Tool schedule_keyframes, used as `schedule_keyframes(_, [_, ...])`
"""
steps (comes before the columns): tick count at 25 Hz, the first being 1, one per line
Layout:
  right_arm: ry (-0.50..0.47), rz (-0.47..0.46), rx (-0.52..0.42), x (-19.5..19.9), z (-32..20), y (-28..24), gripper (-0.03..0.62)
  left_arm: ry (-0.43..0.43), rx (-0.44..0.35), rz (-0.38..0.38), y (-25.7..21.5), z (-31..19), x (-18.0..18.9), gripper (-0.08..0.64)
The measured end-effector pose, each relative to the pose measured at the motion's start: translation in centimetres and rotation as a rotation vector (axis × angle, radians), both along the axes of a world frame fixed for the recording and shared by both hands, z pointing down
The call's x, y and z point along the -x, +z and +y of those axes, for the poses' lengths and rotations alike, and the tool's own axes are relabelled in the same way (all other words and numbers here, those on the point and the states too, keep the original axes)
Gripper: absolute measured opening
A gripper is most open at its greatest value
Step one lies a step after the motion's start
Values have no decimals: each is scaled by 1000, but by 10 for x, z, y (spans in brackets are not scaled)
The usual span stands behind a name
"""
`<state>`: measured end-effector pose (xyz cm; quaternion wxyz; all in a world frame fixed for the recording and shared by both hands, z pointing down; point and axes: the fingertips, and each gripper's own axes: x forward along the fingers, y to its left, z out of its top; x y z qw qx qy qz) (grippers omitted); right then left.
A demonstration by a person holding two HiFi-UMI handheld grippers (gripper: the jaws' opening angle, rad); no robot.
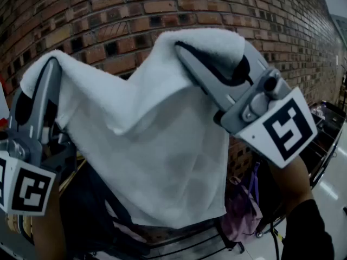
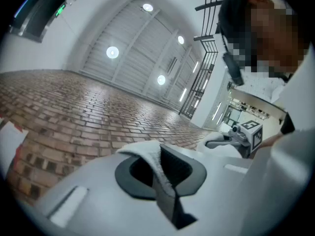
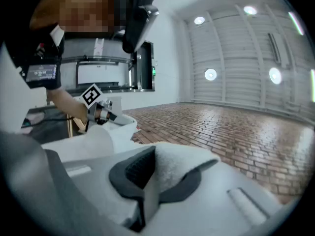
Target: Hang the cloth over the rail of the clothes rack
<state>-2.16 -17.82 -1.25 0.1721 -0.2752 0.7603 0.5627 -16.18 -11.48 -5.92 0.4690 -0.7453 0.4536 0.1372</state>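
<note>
Cloth [image 1: 157, 145] pinched by left gripper [image 1: 51, 64], right gripper [image 1: 181, 47]

Grey fingers [image 1: 206, 76], black-white marker cubes [image 1: 284, 126], dark sleeve [image 1: 310, 233]

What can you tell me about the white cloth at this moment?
The cloth is white and fluffy, like terry towelling. It is held up in front of a brick wall, with one top corner pinched in the shut left tongs and the other in the shut right tongs. Its top edge sags between them, and the rest hangs down in soft folds.
</note>
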Motion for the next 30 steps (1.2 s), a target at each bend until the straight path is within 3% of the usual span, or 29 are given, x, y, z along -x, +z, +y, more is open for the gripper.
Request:
schedule_keyframes(4, [42,-36,-2,7,-35,-108,12,-182,-105,209,-104,-26,67,18])
schedule_keyframes(6, [88,-6,32,19,-66,-150,12,-344,-155,208,-142,-49,88,18])
schedule_keyframes(7, [126,36,68,30,-88,-159,12,-453,-170,155,-153,-65,94,18])
schedule_keyframes(8, [180,107,113,44,-113,-158,12,-572,-154,62,-154,-89,98,18])
schedule_keyframes(9, [248,215,160,59,-141,-142,12,-682,-90,-69,-141,-121,99,18])
schedule_keyframes(11, [370,506,254,90,-192,-77,12,-812,163,-404,-74,-195,98,18])
schedule_keyframes(14, [449,877,375,113,-239,34,12,-800,578,-836,59,-267,99,18])
schedule_keyframes(16, [470,1035,463,116,-256,87,12,-786,822,-1014,127,-285,118,18])
schedule_keyframes(17, [451,1086,536,116,-258,107,12,-764,952,-1060,152,-286,129,18])
schedule_keyframes(19, [367,1137,716,114,-258,132,12,-647,1205,-1074,194,-275,138,18])
schedule_keyframes(20, [342,1145,791,111,-261,139,14,-575,1313,-1041,208,-268,138,18])
schedule_keyframes(23, [260,1071,868,108,-266,129,31,-428,1519,-838,224,-253,136,42])
schedule_keyframes(26, [66,941,952,116,-247,103,74,-401,1560,-692,218,-251,145,161])
schedule_keyframes(30, [64,963,1022,114,-247,110,167,-358,1539,-625,208,-253,147,226])
